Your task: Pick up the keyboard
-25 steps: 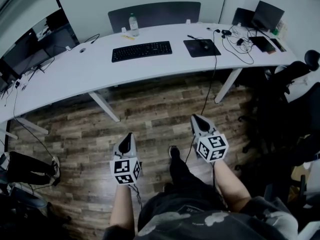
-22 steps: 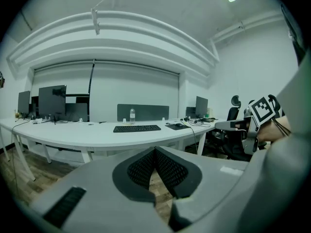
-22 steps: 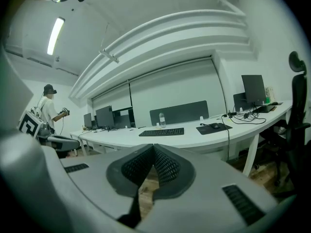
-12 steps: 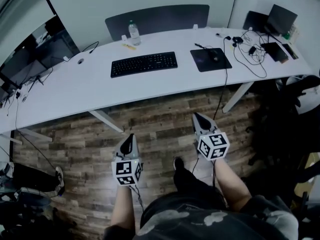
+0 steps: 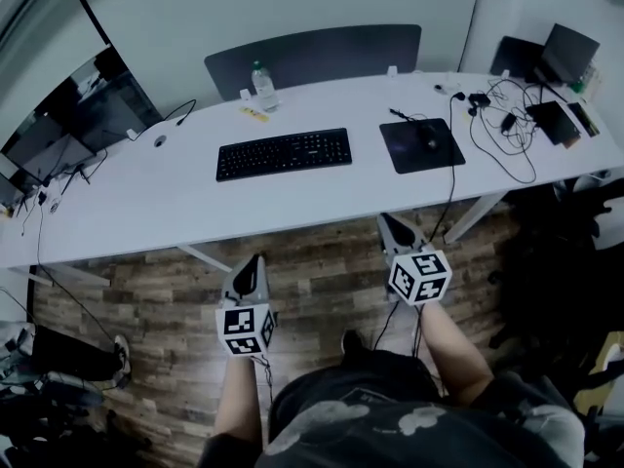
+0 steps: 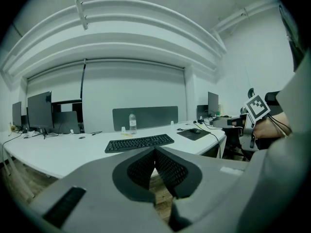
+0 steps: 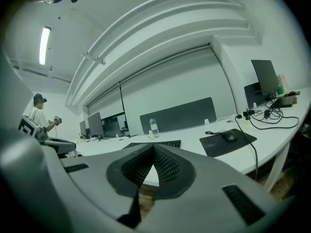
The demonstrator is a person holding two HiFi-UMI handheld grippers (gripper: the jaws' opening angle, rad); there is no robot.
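A black keyboard (image 5: 284, 153) lies flat near the middle of the long white desk (image 5: 146, 198); it also shows in the left gripper view as the keyboard (image 6: 139, 142) and, partly hidden by the jaws, in the right gripper view as the keyboard (image 7: 167, 143). My left gripper (image 5: 250, 266) is shut and empty, held over the wooden floor short of the desk's front edge. My right gripper (image 5: 391, 226) is also shut and empty, its tip close to the desk edge, below the mouse pad. Neither gripper touches the keyboard.
A black mouse pad (image 5: 421, 145) with a mouse (image 5: 432, 142) lies right of the keyboard, with a cable hanging off the desk. A water bottle (image 5: 261, 86) stands behind the keyboard by a dark divider panel (image 5: 312, 57). Monitors (image 5: 58, 130) stand at left, cables and devices (image 5: 531, 115) at right.
Both grippers have moved forward toward the desk, still shut. The desk and keyboard now sit nearer and lower in the head view.
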